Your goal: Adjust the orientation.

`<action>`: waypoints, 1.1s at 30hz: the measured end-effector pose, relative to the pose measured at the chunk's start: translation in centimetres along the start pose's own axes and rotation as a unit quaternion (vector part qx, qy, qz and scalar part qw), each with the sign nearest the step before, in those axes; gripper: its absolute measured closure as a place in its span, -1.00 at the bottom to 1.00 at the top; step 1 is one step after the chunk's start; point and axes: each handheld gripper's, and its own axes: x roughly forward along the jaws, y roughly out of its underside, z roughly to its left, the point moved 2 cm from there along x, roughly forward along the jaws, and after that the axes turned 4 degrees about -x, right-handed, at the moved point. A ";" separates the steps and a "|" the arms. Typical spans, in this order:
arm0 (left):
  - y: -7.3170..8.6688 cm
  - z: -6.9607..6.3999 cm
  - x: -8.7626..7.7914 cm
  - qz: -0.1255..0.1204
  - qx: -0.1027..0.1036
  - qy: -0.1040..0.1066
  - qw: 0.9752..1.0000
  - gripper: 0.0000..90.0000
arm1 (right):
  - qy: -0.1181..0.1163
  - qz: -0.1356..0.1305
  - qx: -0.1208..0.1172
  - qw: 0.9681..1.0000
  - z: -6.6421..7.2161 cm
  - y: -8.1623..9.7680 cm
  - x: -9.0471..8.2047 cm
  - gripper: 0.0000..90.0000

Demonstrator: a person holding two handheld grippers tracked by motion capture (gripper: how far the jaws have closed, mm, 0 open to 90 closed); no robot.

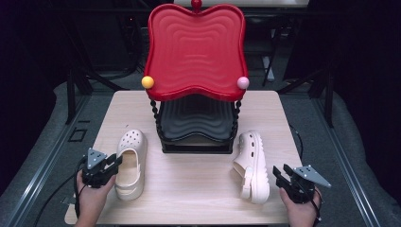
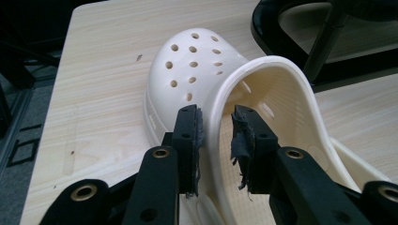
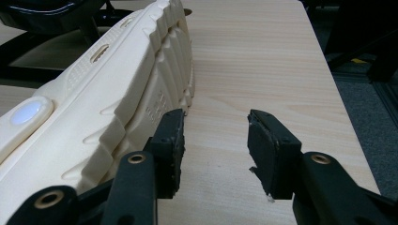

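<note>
1. The left gripper [image 1: 115,162] sits at the table's 7 o'clock, held in a hand [image 1: 92,196]. Its jaws straddle the side wall of the left clog [image 1: 131,163], one pad outside the wall and one inside. In the left gripper view a narrow gap shows on each side of the wall, so the pads [image 2: 241,140] are not pressing: open, with the wall between them.
2. The left clog [image 2: 202,75] lies upright on the table [image 1: 198,182] at 8 o'clock from the rack [image 1: 196,137], toe pointing to 12.
3. The right gripper [image 1: 279,174] is at the table's 5 o'clock, jaws apart with nothing between them: open.
4. The right clog [image 1: 251,165] lies on its side at 4 o'clock from the rack, just beside the right gripper. In the right gripper view one jaw sits next to the ridged sole [image 3: 141,93]; I cannot tell if they touch.
5. The rack stands at table centre, towards 12: a red tray [image 1: 196,47] above, a black one [image 1: 196,120] beneath.
</note>
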 end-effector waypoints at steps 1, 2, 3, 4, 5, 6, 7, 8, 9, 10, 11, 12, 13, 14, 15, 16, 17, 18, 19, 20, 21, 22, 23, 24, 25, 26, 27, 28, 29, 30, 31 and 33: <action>0.0 -0.1 0.2 -0.002 0.004 0.001 1.000 0.58 | 0.000 0.000 0.000 1.000 0.0 0.0 0.0 0.25; -0.1 -0.1 0.3 0.002 0.009 -0.004 1.000 0.59 | -0.002 0.000 0.003 1.000 0.0 0.0 0.0 0.25; -0.1 -0.2 0.5 0.005 0.013 -0.009 1.000 0.58 | -0.001 0.001 0.003 1.000 0.0 0.0 0.0 0.25; -0.1 -0.2 0.8 0.001 0.015 -0.017 1.000 0.58 | -0.002 0.002 0.005 1.000 0.0 0.0 0.0 0.25; -0.1 -0.2 0.8 0.001 0.015 -0.017 1.000 0.58 | -0.002 0.002 0.005 1.000 0.0 0.0 0.0 0.25; -0.1 -0.2 0.8 0.005 0.017 -0.018 1.000 0.58 | -0.004 0.002 0.006 1.000 0.0 0.0 0.0 0.25; 0.0 -0.2 1.0 0.003 0.018 -0.022 1.000 0.58 | -0.004 0.002 0.006 1.000 0.0 0.0 0.0 0.25; 0.0 -0.2 1.1 0.002 0.018 -0.026 1.000 0.63 | -0.006 0.003 0.005 1.000 0.0 0.1 0.0 0.25; 0.1 -0.1 1.1 0.002 0.020 -0.028 0.999 0.67 | -0.007 0.003 0.005 1.000 0.0 0.1 0.1 0.25; 0.1 0.0 1.0 0.005 0.021 -0.026 0.999 0.69 | -0.007 0.004 0.005 1.000 0.0 0.1 0.1 0.25; 0.2 0.0 1.0 0.001 0.018 -0.026 0.999 0.71 | -0.007 0.004 0.005 1.000 0.1 0.1 0.1 0.25; 0.2 0.0 1.0 0.001 0.018 -0.026 0.999 0.73 | -0.008 0.005 0.005 1.000 0.1 0.1 0.1 0.25; 0.2 0.0 0.8 0.001 0.019 -0.029 0.999 0.76 | -0.008 0.005 0.006 1.000 0.1 0.1 0.1 0.24; 0.2 0.0 0.8 0.001 0.019 -0.029 0.999 0.77 | -0.009 0.004 0.006 1.000 0.1 0.1 0.2 0.25; 0.2 0.0 0.7 0.002 0.020 -0.029 0.999 0.78 | -0.008 0.005 0.006 1.000 0.0 0.1 0.1 0.25; 0.4 -0.2 0.4 0.003 0.022 -0.028 0.999 0.79 | -0.008 0.005 0.009 1.000 0.0 0.1 0.1 0.25; 0.4 -0.2 0.2 0.006 0.025 -0.028 0.999 0.80 | -0.008 0.001 0.009 1.000 0.0 0.1 0.2 0.25; 0.4 -0.2 0.2 0.006 0.025 -0.028 0.999 0.81 | -0.008 0.001 0.009 1.000 0.0 0.1 0.2 0.25; 0.5 -0.3 0.0 0.007 0.028 -0.027 0.999 0.81 | -0.009 0.002 0.011 1.000 -0.1 0.1 0.1 0.25; 0.7 -0.5 -0.5 0.010 0.031 -0.026 0.999 0.83 | -0.009 0.001 0.014 1.000 -0.1 0.1 0.1 0.25; 0.7 -0.5 -0.8 0.012 0.031 -0.025 0.999 0.83 | -0.010 0.004 0.014 1.000 -0.2 0.1 0.1 0.25; 0.8 -0.6 -1.1 0.014 0.031 -0.025 0.999 0.83 | -0.009 0.003 0.015 1.000 -0.2 0.1 0.1 0.24; 0.8 -0.6 -1.1 0.014 0.031 -0.025 0.999 0.84 | -0.010 0.002 0.016 1.000 -0.2 0.1 0.1 0.24; 0.9 -0.8 -1.4 0.014 0.032 -0.027 0.999 0.84 | -0.010 0.002 0.016 1.000 -0.2 0.1 0.1 0.24; 0.9 -0.9 -1.7 0.016 0.032 -0.025 0.999 0.84 | -0.011 0.001 0.017 1.000 -0.2 0.1 0.1 0.24; 1.0 -1.0 -2.0 0.016 0.033 -0.023 0.999 0.84 | -0.011 0.001 0.017 1.000 -0.2 0.1 0.1 0.24; 1.2 -1.2 -2.4 0.016 0.034 -0.021 0.999 0.84 | -0.012 0.001 0.018 1.000 -0.2 0.1 0.1 0.24; 1.3 -1.4 -2.7 0.017 0.035 -0.017 0.999 0.84 | -0.012 -0.001 0.017 1.000 -0.1 0.1 0.1 0.24; 1.5 -1.7 -3.4 0.016 0.035 -0.010 0.999 0.84 | -0.012 -0.001 0.017 1.000 -0.1 0.1 0.1 0.24; 1.5 -1.7 -3.4 0.016 0.035 -0.010 0.999 0.84 | -0.013 -0.001 0.018 1.000 -0.1 0.1 0.1 0.24; 1.6 -1.9 -3.7 0.016 0.036 -0.007 0.999 0.84 | -0.013 0.000 0.018 1.000 -0.1 0.1 0.0 0.24; 2.0 -2.5 -4.8 0.013 0.033 0.002 0.999 0.84 | -0.013 -0.002 0.019 1.000 -0.1 0.1 0.1 0.24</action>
